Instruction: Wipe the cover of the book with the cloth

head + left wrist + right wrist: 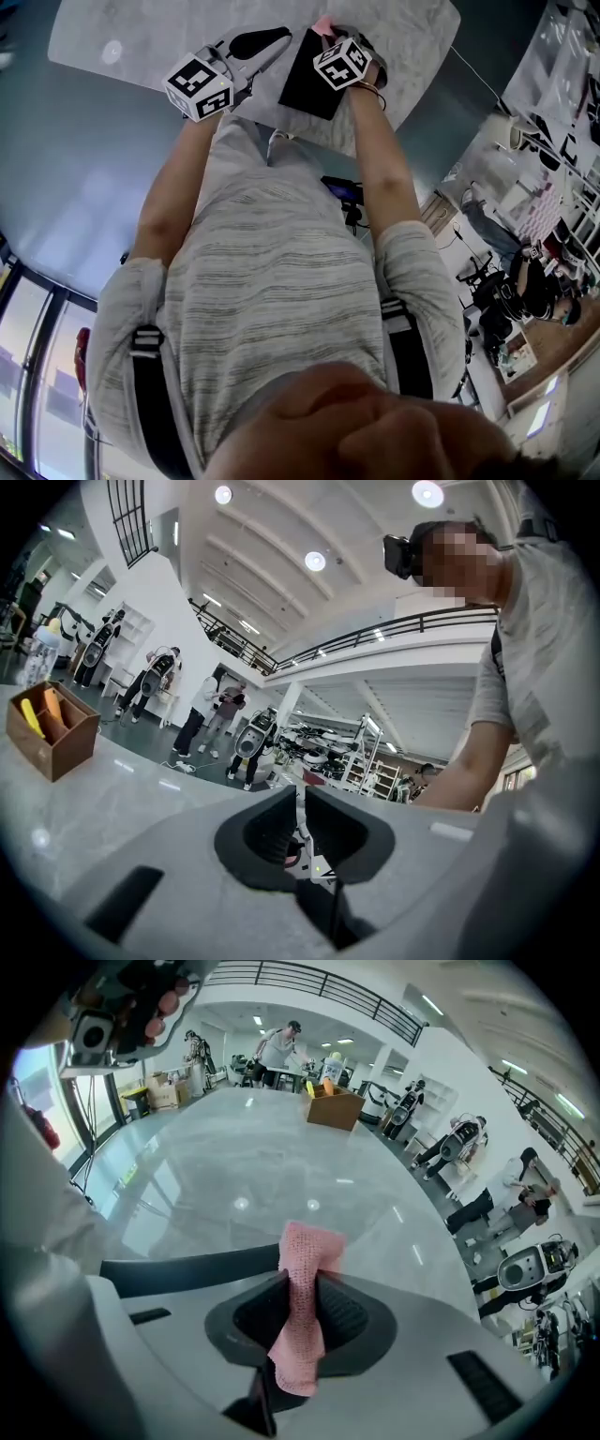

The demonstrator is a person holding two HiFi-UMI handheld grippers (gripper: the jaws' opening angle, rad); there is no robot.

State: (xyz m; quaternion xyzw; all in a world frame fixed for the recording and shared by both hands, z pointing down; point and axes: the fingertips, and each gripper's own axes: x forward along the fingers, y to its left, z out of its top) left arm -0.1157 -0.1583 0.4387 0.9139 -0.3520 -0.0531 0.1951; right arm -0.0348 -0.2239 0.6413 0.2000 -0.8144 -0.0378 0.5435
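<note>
Firmly, the right gripper pinches the pink cloth, seemingly over the book.

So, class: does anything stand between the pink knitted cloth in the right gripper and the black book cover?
Nothing visible does. The right gripper is shut on the pink knitted cloth right at the edge of the black book; the left gripper sits beside the book, not over it.
</note>
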